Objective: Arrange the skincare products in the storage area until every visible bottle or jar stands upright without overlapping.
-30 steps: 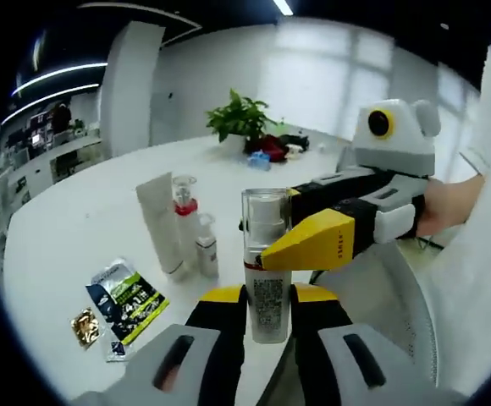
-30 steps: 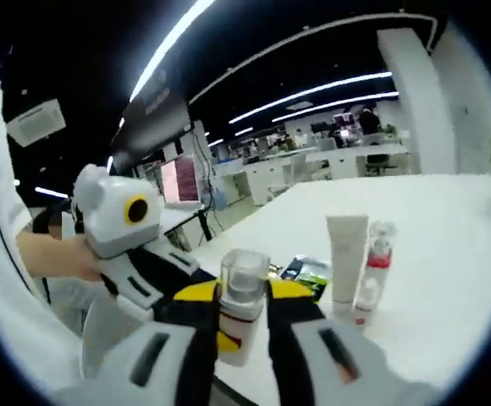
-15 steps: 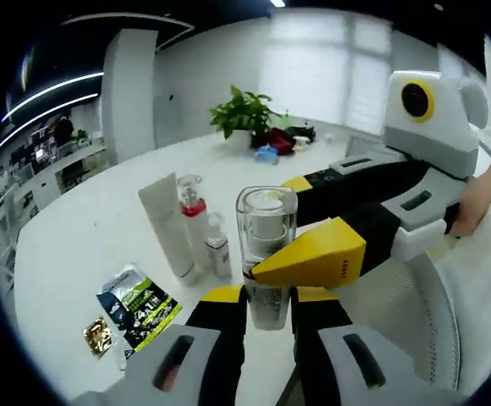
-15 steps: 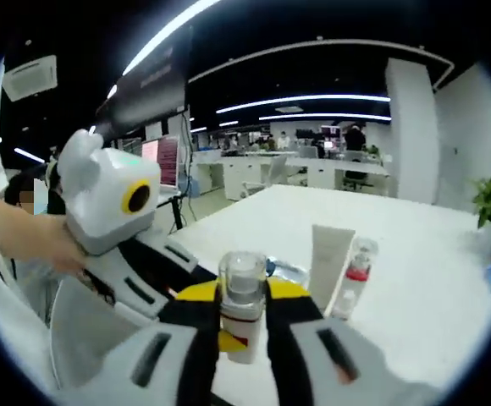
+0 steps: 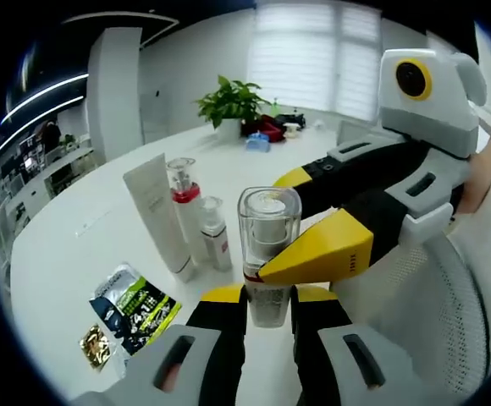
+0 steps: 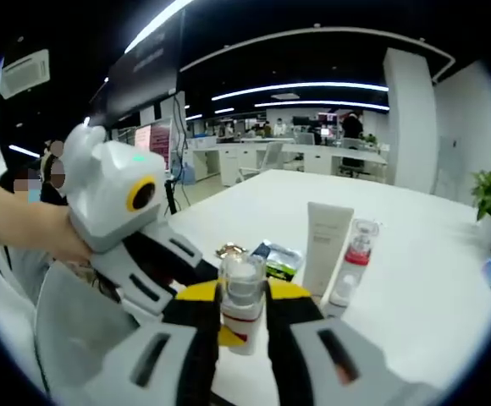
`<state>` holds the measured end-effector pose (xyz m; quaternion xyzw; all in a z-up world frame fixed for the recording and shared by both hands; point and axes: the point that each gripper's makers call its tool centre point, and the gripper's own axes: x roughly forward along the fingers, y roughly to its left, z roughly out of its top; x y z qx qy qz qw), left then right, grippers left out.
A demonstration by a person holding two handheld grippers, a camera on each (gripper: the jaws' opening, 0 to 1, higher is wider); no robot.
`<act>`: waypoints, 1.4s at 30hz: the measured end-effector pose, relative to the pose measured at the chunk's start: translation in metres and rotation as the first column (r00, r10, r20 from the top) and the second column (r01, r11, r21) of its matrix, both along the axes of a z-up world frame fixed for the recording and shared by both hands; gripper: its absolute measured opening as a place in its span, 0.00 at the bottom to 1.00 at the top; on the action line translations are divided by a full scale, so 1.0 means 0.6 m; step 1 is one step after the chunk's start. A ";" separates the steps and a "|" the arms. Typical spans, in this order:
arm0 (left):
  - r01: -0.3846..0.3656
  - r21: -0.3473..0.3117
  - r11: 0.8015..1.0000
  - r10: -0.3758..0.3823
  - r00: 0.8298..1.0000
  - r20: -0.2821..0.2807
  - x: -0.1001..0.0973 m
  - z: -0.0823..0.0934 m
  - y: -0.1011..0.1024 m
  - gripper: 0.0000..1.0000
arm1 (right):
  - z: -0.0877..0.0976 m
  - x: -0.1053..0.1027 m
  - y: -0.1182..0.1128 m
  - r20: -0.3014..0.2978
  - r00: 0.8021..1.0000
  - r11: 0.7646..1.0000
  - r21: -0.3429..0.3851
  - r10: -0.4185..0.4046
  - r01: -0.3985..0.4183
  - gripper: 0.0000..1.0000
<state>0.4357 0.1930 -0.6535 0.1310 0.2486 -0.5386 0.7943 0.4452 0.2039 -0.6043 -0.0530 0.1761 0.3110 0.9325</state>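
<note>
A clear-capped bottle point(image 5: 268, 254) with a red band stands upright between my left gripper's point(image 5: 268, 298) jaws, which are shut on its base. My right gripper point(image 5: 268, 228) comes in from the right, and its yellow finger point(image 5: 317, 249) presses the bottle's middle. In the right gripper view the same bottle point(image 6: 242, 300) sits between my right gripper's point(image 6: 242, 296) shut jaws, with the left gripper reaching in from the left. On the white table point(image 5: 68, 245) a white tube point(image 5: 157, 211), a red-collared pump bottle point(image 5: 182, 199) and a small white bottle point(image 5: 214, 237) stand upright side by side.
Two flat sachets, a green-black one point(image 5: 131, 309) and a gold one point(image 5: 93, 347), lie on the table near the front left. A potted plant point(image 5: 228, 101) and small items stand at the table's far end. A person's hand point(image 6: 25, 237) holds the left gripper. Office desks fill the background.
Both grippers stay shut on the bottle. The views have swung a little, and the standing tube and bottles look slightly nearer.
</note>
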 end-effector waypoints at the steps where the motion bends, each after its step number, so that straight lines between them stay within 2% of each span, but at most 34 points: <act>1: 0.006 0.005 1.000 -0.006 1.000 0.001 0.003 -0.005 0.000 0.16 | -0.004 0.002 -0.001 0.000 1.000 1.000 -0.003 0.004 -0.004 0.20; 16: 0.128 0.058 0.990 -0.129 0.992 0.004 0.015 -0.071 -0.006 0.16 | -0.057 0.017 0.000 -0.055 0.998 0.999 -0.030 0.031 -0.033 0.21; 29: 0.192 0.084 0.978 -0.192 0.981 -0.008 0.024 -0.116 -0.007 0.16 | -0.103 0.022 0.001 -0.112 0.992 0.998 -0.042 0.051 -0.056 0.25; 42: 0.210 0.065 0.975 -0.212 0.977 0.013 0.045 -0.117 -0.017 0.16 | -0.114 0.026 -0.001 -0.122 0.991 0.998 -0.021 0.057 -0.060 0.34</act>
